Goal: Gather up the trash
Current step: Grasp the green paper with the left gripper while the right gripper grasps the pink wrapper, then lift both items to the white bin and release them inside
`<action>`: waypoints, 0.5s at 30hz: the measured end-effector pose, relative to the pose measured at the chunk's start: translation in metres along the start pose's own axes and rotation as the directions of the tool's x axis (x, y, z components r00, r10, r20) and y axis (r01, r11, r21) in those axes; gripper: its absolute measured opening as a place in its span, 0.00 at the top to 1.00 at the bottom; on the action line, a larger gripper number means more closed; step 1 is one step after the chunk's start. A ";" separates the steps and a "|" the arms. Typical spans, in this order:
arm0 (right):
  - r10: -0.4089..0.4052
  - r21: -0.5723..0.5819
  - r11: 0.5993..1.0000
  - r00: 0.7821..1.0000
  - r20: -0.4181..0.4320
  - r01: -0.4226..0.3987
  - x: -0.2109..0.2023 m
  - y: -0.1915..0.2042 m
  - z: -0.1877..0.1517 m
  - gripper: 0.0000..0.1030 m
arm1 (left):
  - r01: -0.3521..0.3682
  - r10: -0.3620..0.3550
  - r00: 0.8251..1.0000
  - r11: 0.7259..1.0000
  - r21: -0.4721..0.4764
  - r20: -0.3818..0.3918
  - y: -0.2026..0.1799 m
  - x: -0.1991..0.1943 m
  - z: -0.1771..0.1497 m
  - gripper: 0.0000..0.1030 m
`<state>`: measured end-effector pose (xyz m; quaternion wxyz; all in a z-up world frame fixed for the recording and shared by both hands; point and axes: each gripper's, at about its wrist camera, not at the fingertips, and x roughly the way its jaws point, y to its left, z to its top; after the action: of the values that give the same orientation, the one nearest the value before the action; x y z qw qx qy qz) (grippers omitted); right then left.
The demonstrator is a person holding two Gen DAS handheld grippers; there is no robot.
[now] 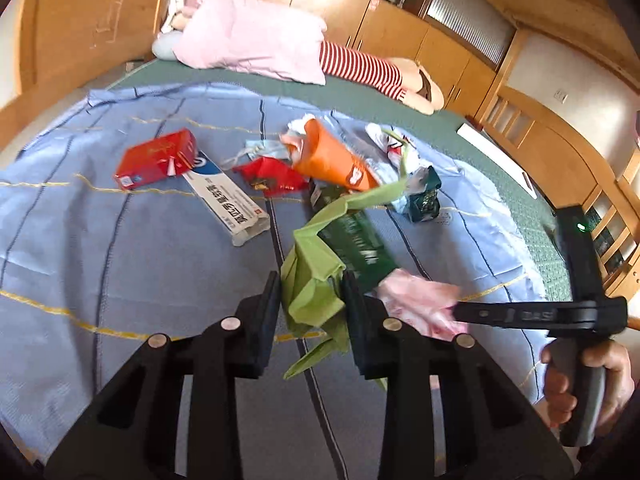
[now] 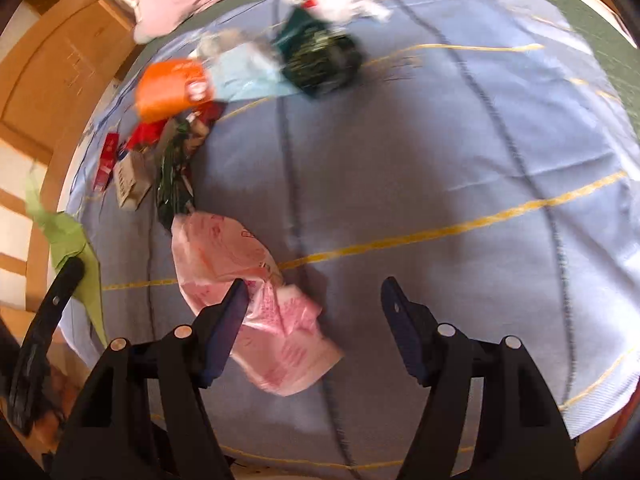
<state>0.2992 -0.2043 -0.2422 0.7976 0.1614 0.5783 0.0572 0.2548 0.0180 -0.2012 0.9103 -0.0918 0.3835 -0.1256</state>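
- The light blue checked cloth with yellow and dark lines (image 1: pixel 120 240) covers the green mat (image 1: pixel 460 136); the trash lies on it in a loose group at the far middle.
- The left gripper (image 1: pixel 310 296) points down at a slant, and its two black fingers are narrow, pressed on the crumpled light green plastic bag (image 1: pixel 308 280), which trails toward the far right.
- The right gripper (image 2: pixel 314 300) points steeply down over the cloth with its jaws wide and nothing clamped between them; its left finger (image 2: pixel 236 300) is over the pink printed plastic bag (image 2: pixel 224 256), which lies flat on the cloth.
- A hand (image 1: pixel 580 376) grasps the grey handle of the right gripper at the near right.
- Farther lie an orange paper cup (image 1: pixel 332 156) on its side, a red flat box (image 1: pixel 156 160), a long white box (image 1: pixel 228 204) and a dark green carton (image 1: pixel 356 240).
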 end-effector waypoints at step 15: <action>-0.074 -0.239 0.967 0.995 0.059 0.086 -0.012 0.099 -0.023 0.72 | -0.086 0.086 0.996 0.994 -0.072 -0.006 0.022 -0.036 -0.021 0.69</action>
<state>0.2831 -0.1099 -0.2056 0.8272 0.0412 0.5530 0.0907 0.2186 0.0483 -0.1971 0.9104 -0.1077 0.3928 -0.0724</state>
